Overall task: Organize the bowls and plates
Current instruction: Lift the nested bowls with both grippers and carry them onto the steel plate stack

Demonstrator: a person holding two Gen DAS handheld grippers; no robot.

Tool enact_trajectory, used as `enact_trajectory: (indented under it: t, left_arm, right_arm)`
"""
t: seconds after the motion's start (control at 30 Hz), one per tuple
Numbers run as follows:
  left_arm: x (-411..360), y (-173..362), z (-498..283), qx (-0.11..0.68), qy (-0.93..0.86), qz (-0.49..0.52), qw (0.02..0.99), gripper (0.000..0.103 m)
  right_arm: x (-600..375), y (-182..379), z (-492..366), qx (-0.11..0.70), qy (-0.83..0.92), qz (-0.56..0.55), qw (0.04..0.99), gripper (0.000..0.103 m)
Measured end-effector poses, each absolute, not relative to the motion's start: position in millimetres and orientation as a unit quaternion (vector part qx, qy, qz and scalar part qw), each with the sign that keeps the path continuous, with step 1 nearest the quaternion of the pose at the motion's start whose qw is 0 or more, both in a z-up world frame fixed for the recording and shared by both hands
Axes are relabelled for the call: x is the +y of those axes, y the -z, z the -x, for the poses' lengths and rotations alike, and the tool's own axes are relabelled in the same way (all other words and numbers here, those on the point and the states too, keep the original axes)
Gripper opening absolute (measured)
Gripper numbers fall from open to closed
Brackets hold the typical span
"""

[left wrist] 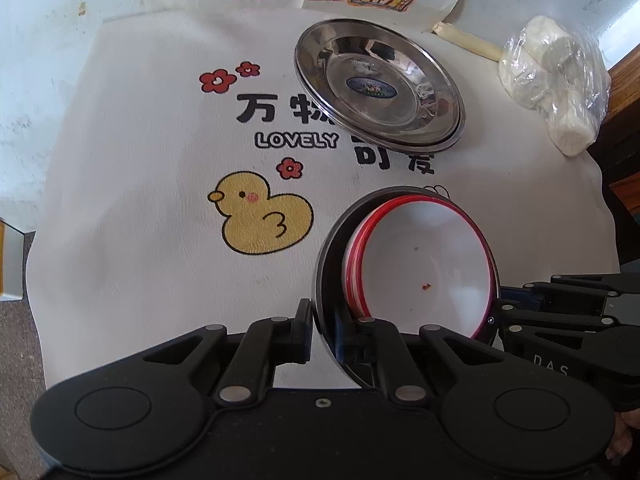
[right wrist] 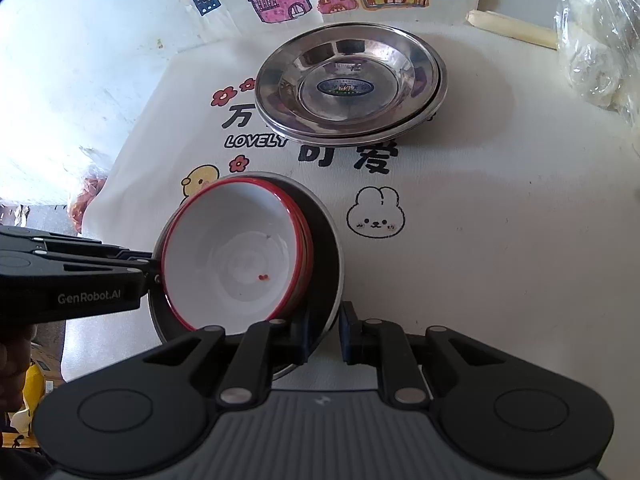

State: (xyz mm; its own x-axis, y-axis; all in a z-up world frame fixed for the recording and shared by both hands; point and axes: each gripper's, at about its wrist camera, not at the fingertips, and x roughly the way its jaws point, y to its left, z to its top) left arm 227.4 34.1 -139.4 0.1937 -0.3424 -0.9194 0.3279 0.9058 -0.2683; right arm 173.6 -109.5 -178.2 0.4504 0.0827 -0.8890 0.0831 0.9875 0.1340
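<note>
A steel bowl [left wrist: 331,240] [right wrist: 329,248] near the table's front holds a stack of white bowls with red rims [left wrist: 432,256] [right wrist: 228,248]. My left gripper [left wrist: 323,332] [right wrist: 154,270] is shut on the steel bowl's left rim, one finger inside and one outside. On the opposite rim my right gripper [right wrist: 324,332] [left wrist: 498,316] is shut the same way. The steel bowl looks tilted in both views. Stacked steel plates [left wrist: 376,84] [right wrist: 348,84] with a blue sticker lie further back on the cloth.
A white cloth [left wrist: 140,200] with a duck, a rabbit and lettering covers the table. A clear bag of white lumps [left wrist: 556,80] [right wrist: 600,48] and a cream stick [left wrist: 468,40] [right wrist: 512,26] lie at the back right. The table's edge drops off at the right.
</note>
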Motion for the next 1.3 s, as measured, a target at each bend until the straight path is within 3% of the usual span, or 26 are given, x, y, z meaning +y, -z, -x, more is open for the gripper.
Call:
enact_trajectory:
  t: [0.87,1.3]
  left_arm:
    - [-29.2,109.3,-255.6,0.585,0.268,0.026,0.765,0.009]
    - [-47.9,94.4,-291.5,0.556,0.241,0.049,0.794,0.009]
  right_arm:
    - [-176.4,142.0,-158.5,0.497,0.041,-0.122,0.858,0.015]
    - [-205.6,122.3,-194.3,0.474,0.03,-0.111,0.873,0.015]
